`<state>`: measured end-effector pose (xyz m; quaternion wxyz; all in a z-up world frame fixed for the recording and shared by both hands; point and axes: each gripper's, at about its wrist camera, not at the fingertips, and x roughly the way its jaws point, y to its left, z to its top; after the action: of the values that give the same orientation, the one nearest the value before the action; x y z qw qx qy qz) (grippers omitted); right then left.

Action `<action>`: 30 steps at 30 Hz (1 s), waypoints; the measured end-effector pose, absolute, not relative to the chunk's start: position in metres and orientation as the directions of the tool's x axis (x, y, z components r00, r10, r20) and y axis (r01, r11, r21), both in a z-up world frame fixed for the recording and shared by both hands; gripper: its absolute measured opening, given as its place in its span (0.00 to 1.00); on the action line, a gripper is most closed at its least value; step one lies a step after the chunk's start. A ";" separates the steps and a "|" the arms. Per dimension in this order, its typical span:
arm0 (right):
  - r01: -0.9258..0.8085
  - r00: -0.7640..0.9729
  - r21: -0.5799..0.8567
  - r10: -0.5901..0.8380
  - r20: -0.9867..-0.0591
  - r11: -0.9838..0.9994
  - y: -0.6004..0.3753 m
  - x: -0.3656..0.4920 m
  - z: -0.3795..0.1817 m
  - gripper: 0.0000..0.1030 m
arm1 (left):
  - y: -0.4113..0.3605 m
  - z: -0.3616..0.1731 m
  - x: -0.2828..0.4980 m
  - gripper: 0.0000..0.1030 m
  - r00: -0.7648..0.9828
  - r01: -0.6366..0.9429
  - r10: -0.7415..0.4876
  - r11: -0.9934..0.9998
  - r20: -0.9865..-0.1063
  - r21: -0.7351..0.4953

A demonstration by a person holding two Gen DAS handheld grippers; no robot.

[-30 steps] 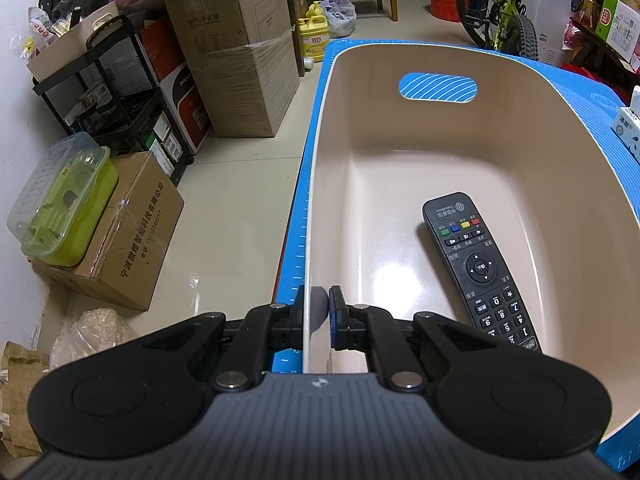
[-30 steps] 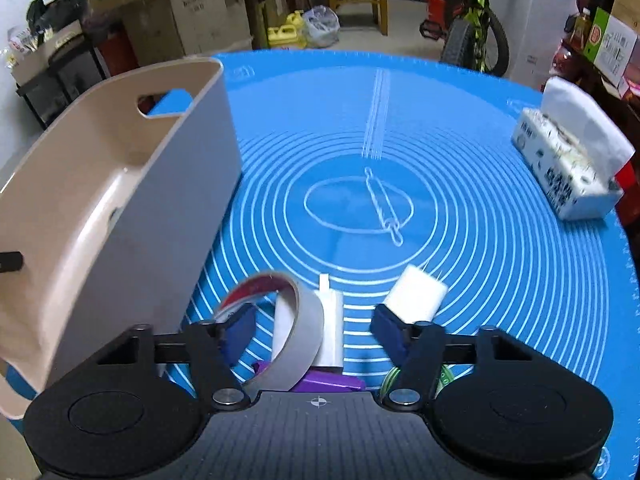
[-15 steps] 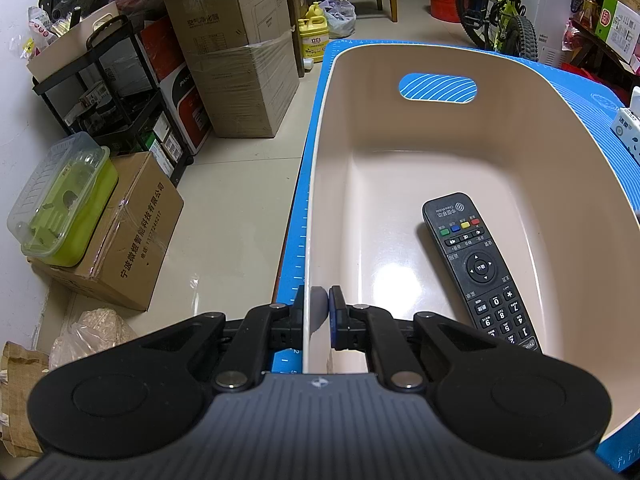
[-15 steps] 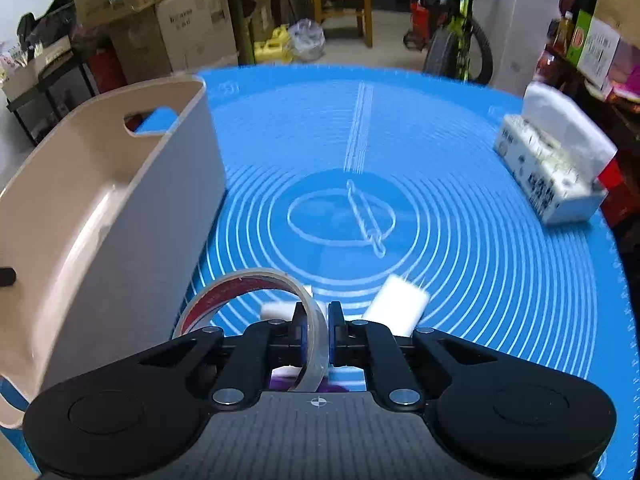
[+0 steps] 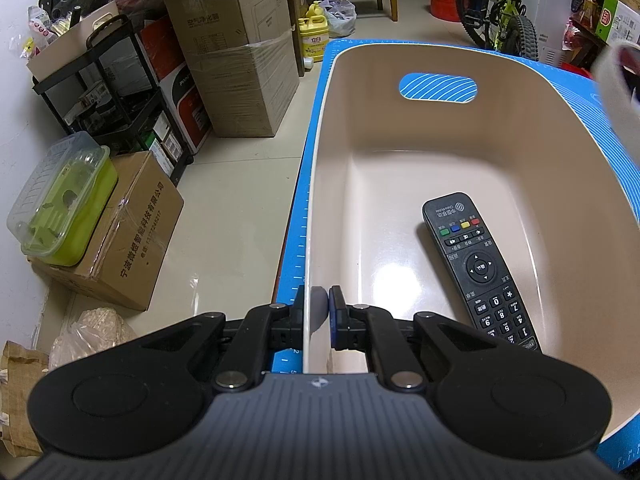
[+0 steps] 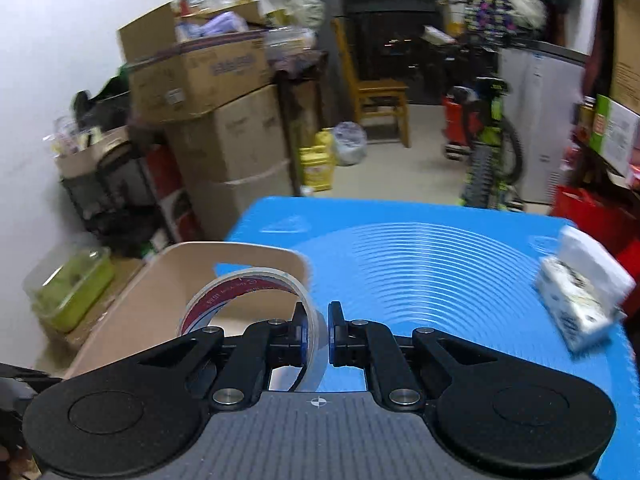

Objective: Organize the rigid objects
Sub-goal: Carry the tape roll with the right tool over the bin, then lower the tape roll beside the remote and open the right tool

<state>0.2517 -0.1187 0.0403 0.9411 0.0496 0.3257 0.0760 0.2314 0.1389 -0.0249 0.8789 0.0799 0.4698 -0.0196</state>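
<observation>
A: Bin (image 5: 400, 152) at the surface's left edge, its near rim clamped in the left claw (image 5: 316, 316), holds the remote (image 5: 476, 264).

B: Tape roll (image 6: 256, 300)?

A: Light, stiff hoop, band pinched in the right claw (image 6: 318, 334), airborne beside the bin's far corner. Open mat (image 6: 420, 264) to its right; bin mostly free.

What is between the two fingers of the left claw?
The near wall of the beige bin sits pinched in the left claw, seen in the left wrist view.
</observation>
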 end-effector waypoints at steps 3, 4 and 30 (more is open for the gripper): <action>-0.166 0.756 0.131 0.211 -0.619 0.977 -0.092 0.264 0.037 0.20 | 0.139 -0.026 0.231 0.11 0.558 0.110 0.040 0.986 -0.829 0.122; -0.180 0.747 0.128 0.220 -0.627 0.975 -0.085 0.268 0.034 0.20 | 0.138 -0.026 0.231 0.11 0.558 0.110 0.040 0.986 -0.829 0.122; -0.328 0.439 -0.007 0.146 -0.886 0.945 0.005 0.298 -0.054 0.20 | 0.136 -0.027 0.230 0.11 0.558 0.110 0.042 0.986 -0.829 0.124</action>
<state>0.2982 0.0047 -0.0540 0.8436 -0.0894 0.5105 0.1405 0.2297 0.1360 -0.0266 0.8790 0.0808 0.4695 -0.0194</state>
